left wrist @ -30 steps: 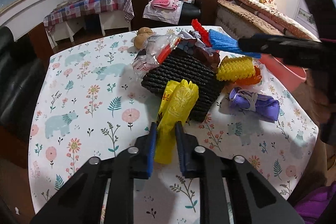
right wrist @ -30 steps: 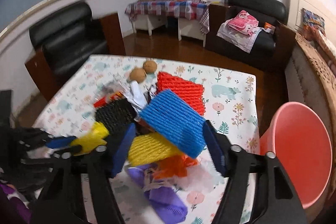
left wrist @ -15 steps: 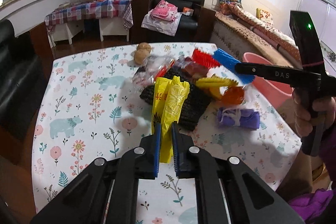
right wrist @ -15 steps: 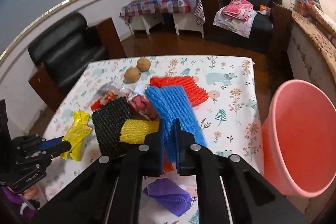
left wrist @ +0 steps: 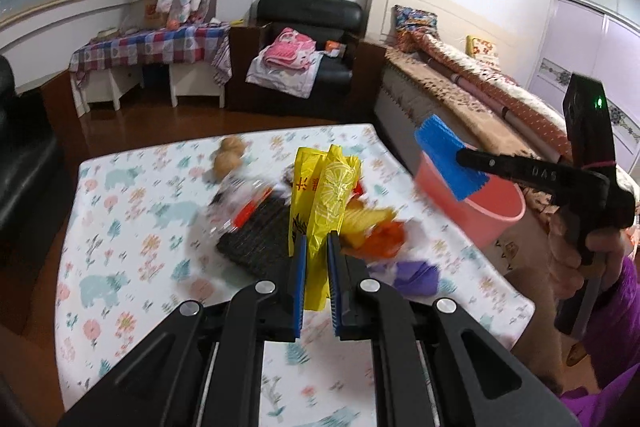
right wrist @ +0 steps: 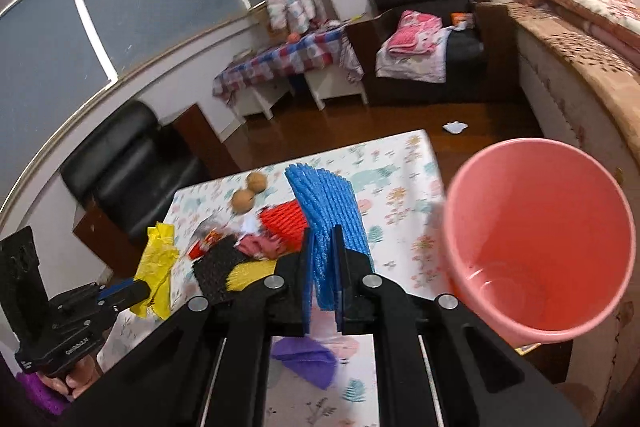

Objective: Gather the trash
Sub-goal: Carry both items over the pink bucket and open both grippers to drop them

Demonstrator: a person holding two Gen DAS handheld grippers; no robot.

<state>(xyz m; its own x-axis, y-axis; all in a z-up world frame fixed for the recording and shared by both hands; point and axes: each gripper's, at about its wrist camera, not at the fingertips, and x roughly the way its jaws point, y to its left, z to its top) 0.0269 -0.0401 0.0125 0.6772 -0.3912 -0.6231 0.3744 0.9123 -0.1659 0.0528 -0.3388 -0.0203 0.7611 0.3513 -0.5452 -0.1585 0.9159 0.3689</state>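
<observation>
Blue foam net [right wrist: 326,223] in right jaws, near pink bin [right wrist: 538,239] rim

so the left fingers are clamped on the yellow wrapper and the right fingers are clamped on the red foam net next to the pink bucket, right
Not quite. The left gripper does clamp the yellow wrapper, but the right gripper is clamped on the blue foam net, not the red one. The right wrist view shows the red foam net lying on the table, beside the pink bucket.
</observation>
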